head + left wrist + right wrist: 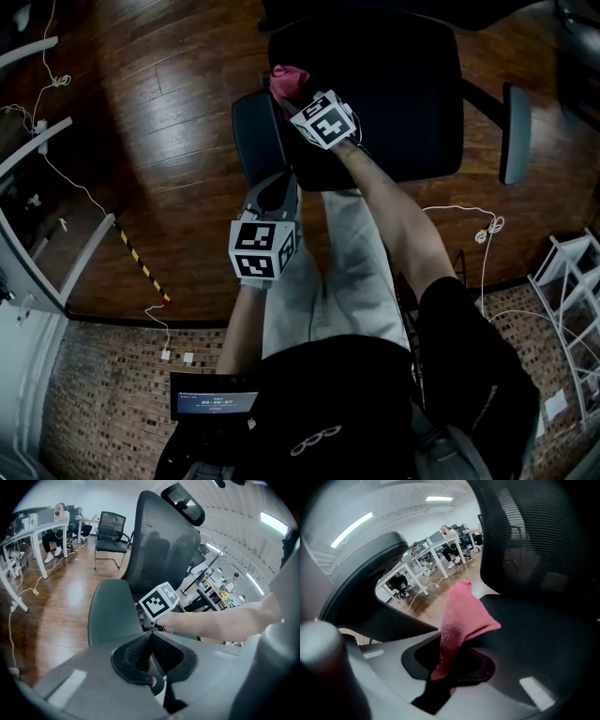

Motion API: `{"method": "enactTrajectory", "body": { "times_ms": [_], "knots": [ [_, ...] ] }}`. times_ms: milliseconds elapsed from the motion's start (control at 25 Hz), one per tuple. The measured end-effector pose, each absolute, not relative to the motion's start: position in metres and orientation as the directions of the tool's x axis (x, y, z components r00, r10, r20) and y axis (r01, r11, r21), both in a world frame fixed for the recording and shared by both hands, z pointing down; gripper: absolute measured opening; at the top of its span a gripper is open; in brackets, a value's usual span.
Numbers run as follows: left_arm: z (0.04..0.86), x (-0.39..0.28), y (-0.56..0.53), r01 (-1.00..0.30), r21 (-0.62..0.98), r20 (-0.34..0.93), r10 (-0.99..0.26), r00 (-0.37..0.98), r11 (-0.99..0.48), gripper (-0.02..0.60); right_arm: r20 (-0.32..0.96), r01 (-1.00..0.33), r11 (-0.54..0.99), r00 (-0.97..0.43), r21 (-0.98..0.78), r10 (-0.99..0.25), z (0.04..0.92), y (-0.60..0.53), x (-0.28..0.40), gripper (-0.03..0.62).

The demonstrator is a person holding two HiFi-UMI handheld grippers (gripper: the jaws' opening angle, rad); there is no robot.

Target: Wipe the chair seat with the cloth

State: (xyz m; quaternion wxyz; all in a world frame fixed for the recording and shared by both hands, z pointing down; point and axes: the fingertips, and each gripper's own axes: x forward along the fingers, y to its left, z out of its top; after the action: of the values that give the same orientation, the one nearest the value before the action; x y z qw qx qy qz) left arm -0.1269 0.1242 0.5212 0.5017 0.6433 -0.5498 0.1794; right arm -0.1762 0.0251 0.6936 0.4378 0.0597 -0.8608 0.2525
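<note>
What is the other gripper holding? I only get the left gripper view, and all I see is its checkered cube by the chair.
Observer: The right gripper is shut on a pink cloth, which sticks up out of its jaws.
Operator: Is it over the seat?
Observer: Yes. In the head view it is at the left edge of the black seat, next to the armrest. I cannot tell whether the cloth touches the seat.
Operator: And where is my gripper?
Observer: The left gripper is off the seat, in front of that armrest and beside the person's light trousers.
</note>
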Motion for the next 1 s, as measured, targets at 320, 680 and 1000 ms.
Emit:
{"method": "enactTrajectory", "body": {
  "times_ms": [320, 680, 1000],
  "knots": [
    [0.520, -0.099, 0.110, -0.892, 0.448, 0.779, -0.514, 0.360, 0.054, -0.006, 0.850, -0.468, 0.828, -0.527, -0.309, 0.019, 0.715, -0.023, -0.097, 0.066],
    [0.519, -0.066, 0.094, -0.895, 0.445, 0.780, -0.489, 0.390, -0.004, -0.006, 0.901, -0.600, 0.771, -0.427, -0.214, -0.083, 0.726, -0.078, 0.012, 0.066],
    [0.518, -0.036, 0.081, -0.902, 0.429, 0.782, -0.479, 0.400, -0.053, -0.006, 0.918, -0.694, 0.710, -0.351, -0.121, -0.187, 0.720, -0.122, 0.101, 0.066]
  ]
}}
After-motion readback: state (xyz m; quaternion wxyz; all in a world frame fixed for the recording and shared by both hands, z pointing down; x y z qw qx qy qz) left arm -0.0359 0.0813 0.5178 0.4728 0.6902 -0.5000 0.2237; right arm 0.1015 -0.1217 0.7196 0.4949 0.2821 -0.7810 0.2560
